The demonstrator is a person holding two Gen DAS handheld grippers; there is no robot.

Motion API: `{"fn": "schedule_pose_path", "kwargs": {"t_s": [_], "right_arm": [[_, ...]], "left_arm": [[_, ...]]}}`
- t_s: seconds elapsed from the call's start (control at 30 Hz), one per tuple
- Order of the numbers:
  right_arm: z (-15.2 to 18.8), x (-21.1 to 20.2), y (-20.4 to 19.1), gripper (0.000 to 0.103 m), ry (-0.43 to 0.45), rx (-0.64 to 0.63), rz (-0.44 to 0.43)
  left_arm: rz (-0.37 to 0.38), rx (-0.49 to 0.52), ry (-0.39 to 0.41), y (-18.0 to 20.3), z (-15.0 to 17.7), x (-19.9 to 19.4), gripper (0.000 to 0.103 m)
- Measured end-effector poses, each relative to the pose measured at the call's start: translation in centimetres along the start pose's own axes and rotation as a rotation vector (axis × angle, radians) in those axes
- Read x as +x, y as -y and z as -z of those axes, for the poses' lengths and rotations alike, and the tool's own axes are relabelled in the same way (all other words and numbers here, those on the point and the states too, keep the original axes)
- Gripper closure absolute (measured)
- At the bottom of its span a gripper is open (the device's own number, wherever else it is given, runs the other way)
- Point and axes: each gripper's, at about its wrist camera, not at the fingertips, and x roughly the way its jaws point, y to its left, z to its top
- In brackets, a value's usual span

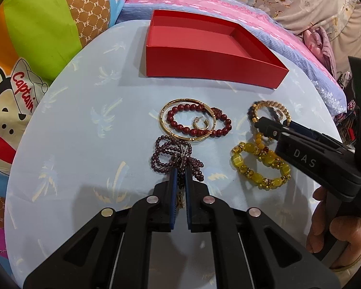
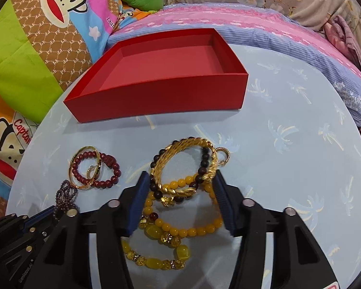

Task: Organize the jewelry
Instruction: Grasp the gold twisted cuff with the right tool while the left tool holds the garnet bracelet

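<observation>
Gold bangle (image 2: 187, 166) amid spread jaws.

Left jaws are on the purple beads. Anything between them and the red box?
Yes. The left gripper pinches the purple beads; straight ahead lie the gold bangle and dark red bead bracelet, overlapping, between the beads and the red box. The box looks empty. Lifting over them should clear.

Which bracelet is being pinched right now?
The purple bead strand. The left gripper has its fingers shut on it. The red bead bracelet and chunky yellow bracelet lie loose on the table.
</observation>
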Motion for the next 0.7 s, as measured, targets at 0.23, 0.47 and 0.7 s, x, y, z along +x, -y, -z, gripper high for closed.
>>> {"fn": "schedule_pose_path", "kwargs": {"t_s": [0.23,0.47,0.7], "right_arm": [[0.2,-0.6,0.5,0.081,-0.012,0.007,-0.019],[1.3,-1.7,1.2,0.09,-0.016,0.03,-0.043],[1.8,-2.8,2.8,0.042,0.02,0.108,0.004]], "left_arm": [[0.002,0.008,0.011,0.3,0.1,-0.6,0.097],[0.001,0.011,0.013,0.6,0.3,-0.9,0.097],[0.01,0.019,0.007,0.9,0.6,-0.9,0.097]]}}
